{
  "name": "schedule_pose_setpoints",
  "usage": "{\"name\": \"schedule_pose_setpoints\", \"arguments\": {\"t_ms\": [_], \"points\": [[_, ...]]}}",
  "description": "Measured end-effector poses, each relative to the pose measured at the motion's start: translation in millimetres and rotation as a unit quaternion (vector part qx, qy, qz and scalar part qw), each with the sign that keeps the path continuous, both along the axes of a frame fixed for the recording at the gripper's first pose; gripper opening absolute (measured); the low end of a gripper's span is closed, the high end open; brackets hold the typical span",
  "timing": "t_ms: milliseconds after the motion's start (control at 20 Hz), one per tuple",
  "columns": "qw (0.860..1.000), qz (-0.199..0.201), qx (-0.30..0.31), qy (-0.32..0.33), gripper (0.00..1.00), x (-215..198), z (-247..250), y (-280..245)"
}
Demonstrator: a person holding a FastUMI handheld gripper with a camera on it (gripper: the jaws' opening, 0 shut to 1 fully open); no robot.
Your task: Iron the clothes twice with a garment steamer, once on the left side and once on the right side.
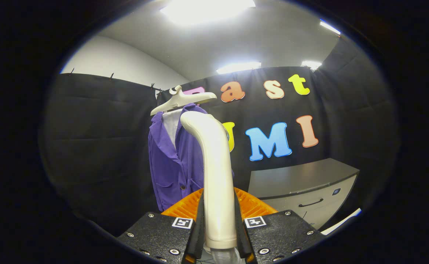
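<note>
A cream garment steamer (216, 172) stands upright between my fingers, its curved head bending toward the clothes. My gripper (219, 223) is shut on the steamer's handle, both pads pressing its sides. Beyond the steamer hangs a purple jacket (172, 165) over a white inner garment, on a white hanger (181, 99). The steamer head sits in front of the jacket's right side and hides part of it; I cannot tell whether it touches the cloth.
A grey cabinet (302, 183) with a drawer handle stands to the right of the jacket, against the black cloth wall. Black cloth also closes off the left side behind the jacket.
</note>
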State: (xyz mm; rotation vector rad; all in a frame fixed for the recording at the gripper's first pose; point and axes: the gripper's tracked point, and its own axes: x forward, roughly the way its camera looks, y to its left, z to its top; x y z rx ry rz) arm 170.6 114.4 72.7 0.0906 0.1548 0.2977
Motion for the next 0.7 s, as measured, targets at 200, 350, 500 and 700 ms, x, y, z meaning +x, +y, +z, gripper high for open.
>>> {"name": "schedule_pose_setpoints", "arguments": {"t_ms": [200,350,500,700], "points": [[1.0,0.01,0.003,-0.019,0.37,40,19,20],[0.999,0.02,0.006,-0.026,0.36,71,28,37],[0.999,0.027,0.008,-0.03,0.37,100,36,55],[0.999,0.034,-0.004,-0.041,0.37,138,42,81]]}}
